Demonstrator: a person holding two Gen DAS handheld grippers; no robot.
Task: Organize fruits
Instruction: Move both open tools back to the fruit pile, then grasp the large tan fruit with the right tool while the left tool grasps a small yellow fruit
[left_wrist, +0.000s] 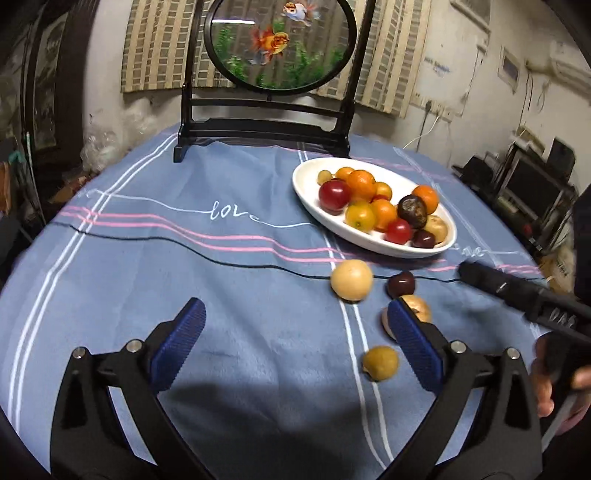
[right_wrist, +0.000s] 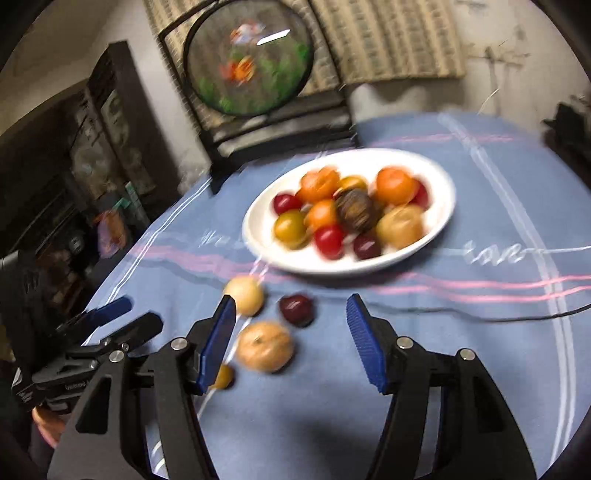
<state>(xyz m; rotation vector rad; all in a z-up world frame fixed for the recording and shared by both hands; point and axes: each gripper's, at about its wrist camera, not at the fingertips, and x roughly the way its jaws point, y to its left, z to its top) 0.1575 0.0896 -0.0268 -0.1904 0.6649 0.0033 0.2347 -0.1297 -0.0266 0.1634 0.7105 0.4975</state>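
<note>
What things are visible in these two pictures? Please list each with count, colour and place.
plate: one, white, oval, on the cloth's far right.
fruits in plate: about a dozen, orange, red, yellow, dark, tan.
loose fruits: four on the cloth before the plate: pale round fruit, dark red fruit, tan fruit, small yellow fruit.
tablecloth: one, blue with pink and white stripes.
goldfish screen: one, round, black stand, at the table's back.
cable: one, black, across the cloth.
left tongs: blue pads, open, empty.
right tongs: blue pads, open, over the tan fruit.
hand: at right edge.
</note>
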